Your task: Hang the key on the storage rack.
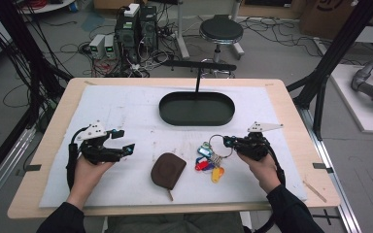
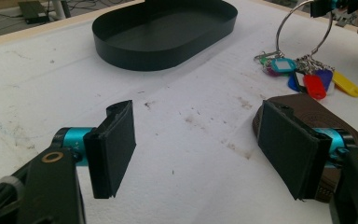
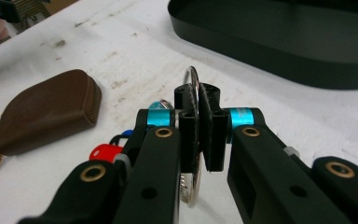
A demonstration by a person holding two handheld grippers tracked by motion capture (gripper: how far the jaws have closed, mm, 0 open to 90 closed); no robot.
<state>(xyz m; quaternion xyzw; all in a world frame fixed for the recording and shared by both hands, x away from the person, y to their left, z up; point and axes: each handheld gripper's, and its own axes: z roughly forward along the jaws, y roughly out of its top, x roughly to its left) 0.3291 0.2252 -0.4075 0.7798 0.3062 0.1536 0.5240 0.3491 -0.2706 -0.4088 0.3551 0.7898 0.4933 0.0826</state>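
In the high view the right gripper (image 1: 229, 141), at centre right of the frame, has its jaws pinched together on the large metal key ring (image 1: 219, 144), and the right gripper view shows the wire of that ring clamped edge-on between the two black pads. The ring stands nearly upright while its coloured key tags (image 1: 210, 162) trail down onto the white mat (image 1: 126, 107) just below and left of the gripper; gripping the bare loop rather than the loose tags looks like the surest way to carry the whole bunch as one. At centre left of the high view the left gripper (image 1: 125, 140) rests low over the mat with its jaws spread wide and nothing between them; in the left gripper view the brown zip pouch (image 2: 307, 112) sits just behind the right-hand pad, which suggests this hand is waiting to steady or take the pouch. The pouch lies flat at lower centre of the high view, between the two hands and just left of the tags, its zip pull pointing toward the person. The black oval tray (image 1: 196, 119) sits empty at upper centre, well apart from both.
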